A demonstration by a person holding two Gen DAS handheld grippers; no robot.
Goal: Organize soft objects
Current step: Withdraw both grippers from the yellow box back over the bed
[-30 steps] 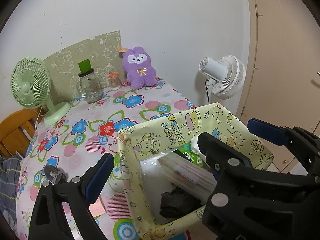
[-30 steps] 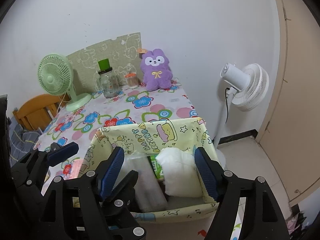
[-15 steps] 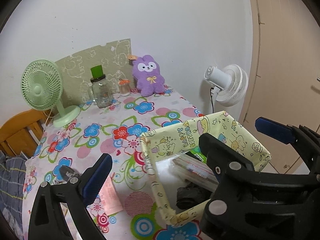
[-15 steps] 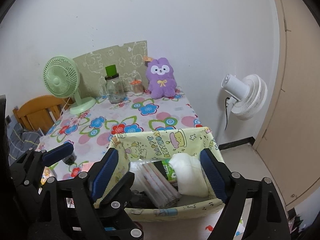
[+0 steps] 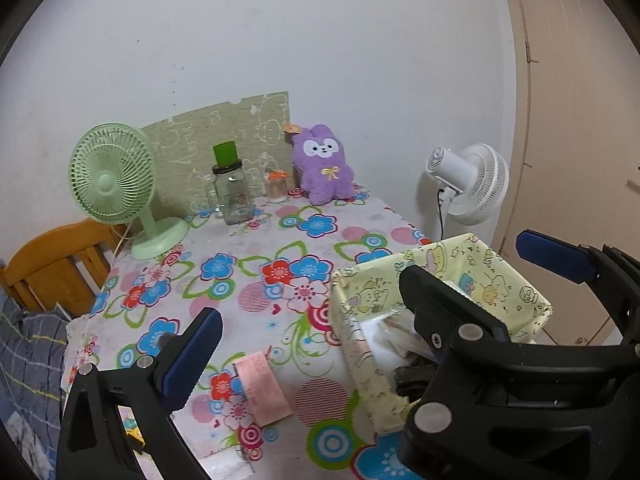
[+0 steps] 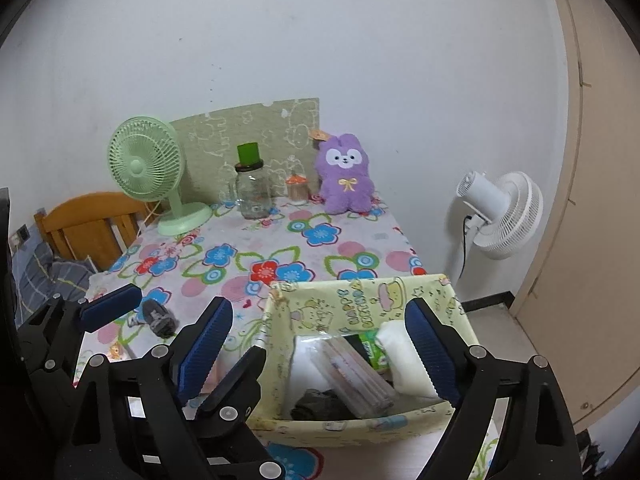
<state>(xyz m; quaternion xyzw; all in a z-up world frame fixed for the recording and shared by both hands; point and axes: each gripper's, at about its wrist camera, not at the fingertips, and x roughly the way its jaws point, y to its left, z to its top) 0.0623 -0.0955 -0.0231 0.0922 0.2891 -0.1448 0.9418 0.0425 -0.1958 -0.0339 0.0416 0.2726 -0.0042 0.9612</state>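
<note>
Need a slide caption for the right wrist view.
Right tool opening, empty, above yellow storage box on floral table.

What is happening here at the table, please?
A person holds two grippers over a flowered table, sorting soft things into a yellow cartoon-print box at its near edge. The box already holds a white pouch, a clear packet and something dark. The right gripper is opening above the box, with nothing between its fingers. The left gripper is open and empty too. A purple plush bunny sits by the wall.
</note>
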